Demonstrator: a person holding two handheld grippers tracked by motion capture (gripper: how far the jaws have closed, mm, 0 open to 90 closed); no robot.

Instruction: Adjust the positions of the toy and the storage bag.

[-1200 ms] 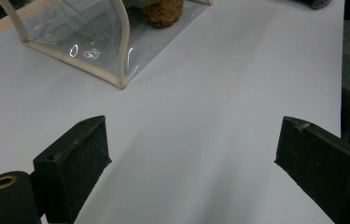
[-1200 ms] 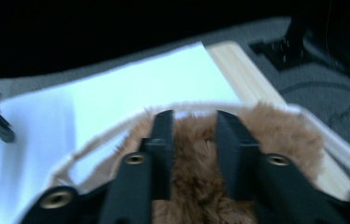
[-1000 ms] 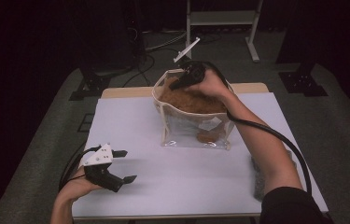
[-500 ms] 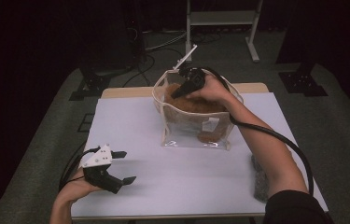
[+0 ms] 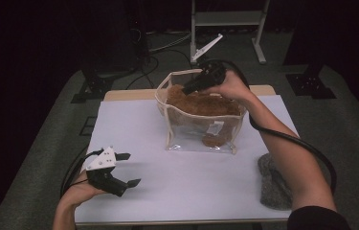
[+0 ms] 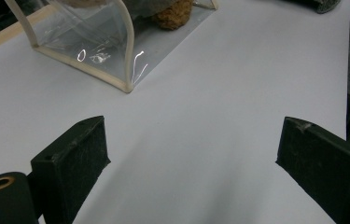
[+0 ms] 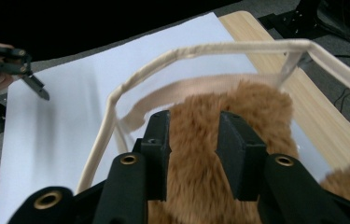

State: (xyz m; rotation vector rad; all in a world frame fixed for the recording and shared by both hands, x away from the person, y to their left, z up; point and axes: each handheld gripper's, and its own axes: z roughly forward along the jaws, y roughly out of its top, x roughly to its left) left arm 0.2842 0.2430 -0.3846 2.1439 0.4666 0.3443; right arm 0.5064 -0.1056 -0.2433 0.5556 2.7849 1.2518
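Note:
A clear bag (image 5: 201,140) with cream trim stands open at the back middle of the white table (image 5: 191,187). A brown plush toy (image 5: 201,103) fills it, one foot pressed against the front wall. My right gripper (image 5: 185,89) hovers over the bag's mouth, pointing down-left at the toy. Its jaws have just been opening; in the right gripper view the gripper (image 7: 193,140) stands a little apart over the toy's fur (image 7: 242,100), not pressing it. My left gripper (image 5: 130,168) rests open at the front left, with bare table between its jaws (image 6: 191,154).
A grey fuzzy lump (image 5: 273,179) lies at the table's right front edge under the right forearm. A wooden strip (image 5: 129,94) borders the far side. The bag's corner (image 6: 128,86) is ahead of the left gripper. Dark floor, cables and a metal stand surround the table.
The right gripper has lifted out of the bag's mouth and shifted slightly right, its jaws parting from the plush toy. The left gripper has stayed put.

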